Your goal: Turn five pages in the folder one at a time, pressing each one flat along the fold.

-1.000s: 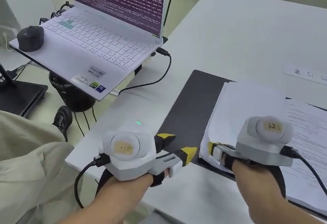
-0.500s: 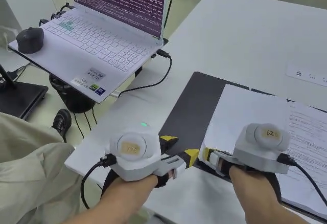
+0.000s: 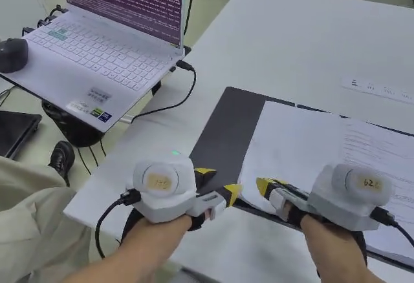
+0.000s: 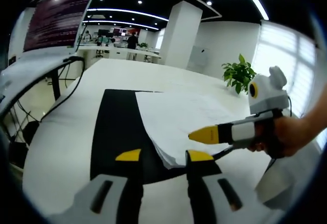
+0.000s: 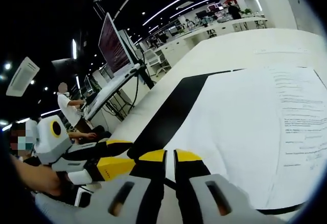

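Left hand-held gripper [image 3: 220, 181]: jaws parted, above folder [image 3: 226, 128] edge. Right hand-held gripper [image 3: 266, 186]: jaws closed, at page [image 3: 304, 147] corner.

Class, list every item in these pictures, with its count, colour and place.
table: one, white, under the folder
folder: one, black, open at the table's near edge
pages: one stack, white, printed, in the folder
laptop: one, white, open, left of the table
mouse: one, black, left of the laptop
cable: one, black, plugged into the laptop
plant: one, green, beyond the table
left gripper: one, white with yellow tips, open, at the folder's near-left corner
right gripper: one, same colours, shut, at the pages' near-left corner
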Available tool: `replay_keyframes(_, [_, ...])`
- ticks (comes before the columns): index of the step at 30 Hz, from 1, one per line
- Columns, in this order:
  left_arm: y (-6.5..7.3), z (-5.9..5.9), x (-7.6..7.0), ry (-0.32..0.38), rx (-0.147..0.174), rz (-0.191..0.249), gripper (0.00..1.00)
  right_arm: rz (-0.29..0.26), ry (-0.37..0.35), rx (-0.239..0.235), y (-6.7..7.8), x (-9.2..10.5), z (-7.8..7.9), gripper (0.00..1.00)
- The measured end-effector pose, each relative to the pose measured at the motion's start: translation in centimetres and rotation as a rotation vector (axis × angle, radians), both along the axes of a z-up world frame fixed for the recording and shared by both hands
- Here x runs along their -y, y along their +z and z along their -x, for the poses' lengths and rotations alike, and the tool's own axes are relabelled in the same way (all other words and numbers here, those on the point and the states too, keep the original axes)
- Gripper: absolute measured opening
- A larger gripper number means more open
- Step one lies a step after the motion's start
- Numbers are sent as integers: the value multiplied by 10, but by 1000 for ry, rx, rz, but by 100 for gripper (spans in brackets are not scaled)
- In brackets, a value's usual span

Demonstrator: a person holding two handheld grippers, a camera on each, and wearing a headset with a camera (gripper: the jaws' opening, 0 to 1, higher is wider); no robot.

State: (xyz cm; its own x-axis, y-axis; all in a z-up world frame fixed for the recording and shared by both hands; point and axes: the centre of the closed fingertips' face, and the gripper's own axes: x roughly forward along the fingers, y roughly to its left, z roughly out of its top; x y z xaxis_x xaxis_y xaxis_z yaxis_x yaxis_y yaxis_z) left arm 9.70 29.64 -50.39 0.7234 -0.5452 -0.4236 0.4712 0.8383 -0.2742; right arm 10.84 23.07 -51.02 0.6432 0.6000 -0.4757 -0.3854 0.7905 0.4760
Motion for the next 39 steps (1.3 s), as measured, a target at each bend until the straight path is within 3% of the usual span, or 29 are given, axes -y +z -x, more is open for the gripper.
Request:
replay_keyframes(4, [-7,-7,25,-69,-2,-32,32,-1,-55,3,1,24,-6,4])
replay_keyframes(11, [-27,-20,48,-117,-12,-89,31,17,-138,24,2,64,-18,1])
replay_keyframes(20, [-51,-23,45,-117,-22,-178,30,27,-213,32,-1,105,-40,0])
replay_keyframes(23, [-51,-22,46,-126,8,-195,30,33,-228,37,-4,114,-48,0])
replay_keyframes(26, [-52,-21,46,-151,50,-245,31,44,-231,39,-8,120,-56,0])
replay_keyframes(34, [-52,-21,45,-146,73,-233,31,57,-240,62,-13,128,-83,0])
replay_keyframes(39, [-52,-22,45,-146,81,-229,31,47,-234,105,-11,126,-102,0])
